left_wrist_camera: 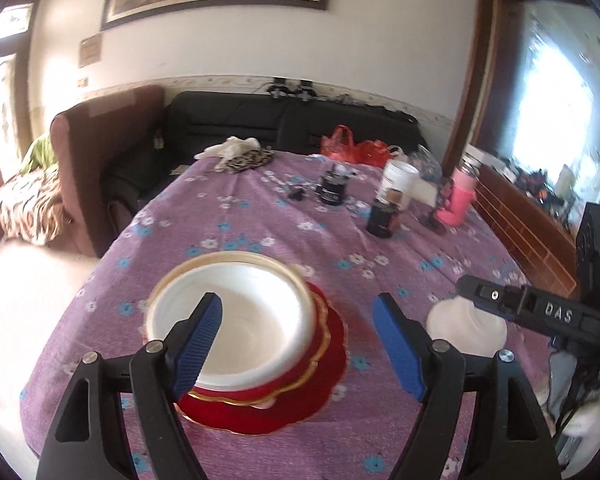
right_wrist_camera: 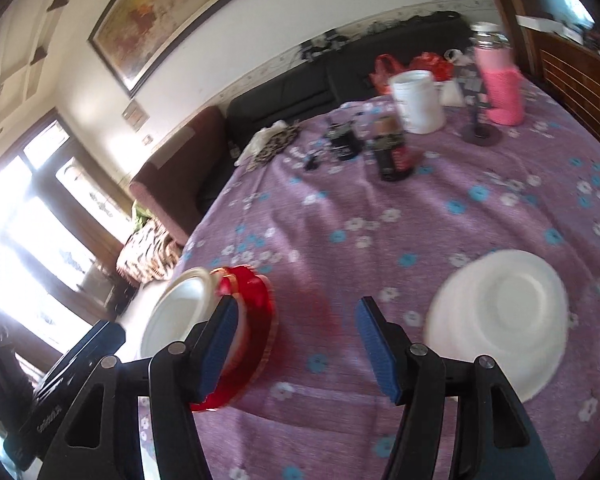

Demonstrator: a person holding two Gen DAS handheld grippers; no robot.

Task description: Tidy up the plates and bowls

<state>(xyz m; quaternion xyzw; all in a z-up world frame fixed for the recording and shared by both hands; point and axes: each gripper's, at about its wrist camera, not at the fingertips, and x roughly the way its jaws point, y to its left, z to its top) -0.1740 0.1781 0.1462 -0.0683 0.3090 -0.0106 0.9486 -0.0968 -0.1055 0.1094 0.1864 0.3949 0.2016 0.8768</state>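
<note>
A white bowl (left_wrist_camera: 252, 320) sits on red gold-rimmed plates (left_wrist_camera: 284, 404) on the purple flowered tablecloth (left_wrist_camera: 236, 216). My left gripper (left_wrist_camera: 298, 344) is open and empty, its left finger over the bowl. A white upturned bowl (left_wrist_camera: 466, 322) lies to the right, partly behind the other gripper's body (left_wrist_camera: 540, 308). In the right wrist view, my right gripper (right_wrist_camera: 294, 346) is open and empty, between the red plates with the white bowl (right_wrist_camera: 256, 320) at left and the upturned white bowl (right_wrist_camera: 504, 316) at right.
At the table's far side stand a white jar (left_wrist_camera: 398, 186), dark jars (left_wrist_camera: 382, 220), a pink bottle (left_wrist_camera: 458, 200) and red bags (left_wrist_camera: 352, 146). A black sofa (left_wrist_camera: 260, 120) and a brown armchair (left_wrist_camera: 100, 152) stand behind. A wooden cabinet (left_wrist_camera: 520, 216) is at right.
</note>
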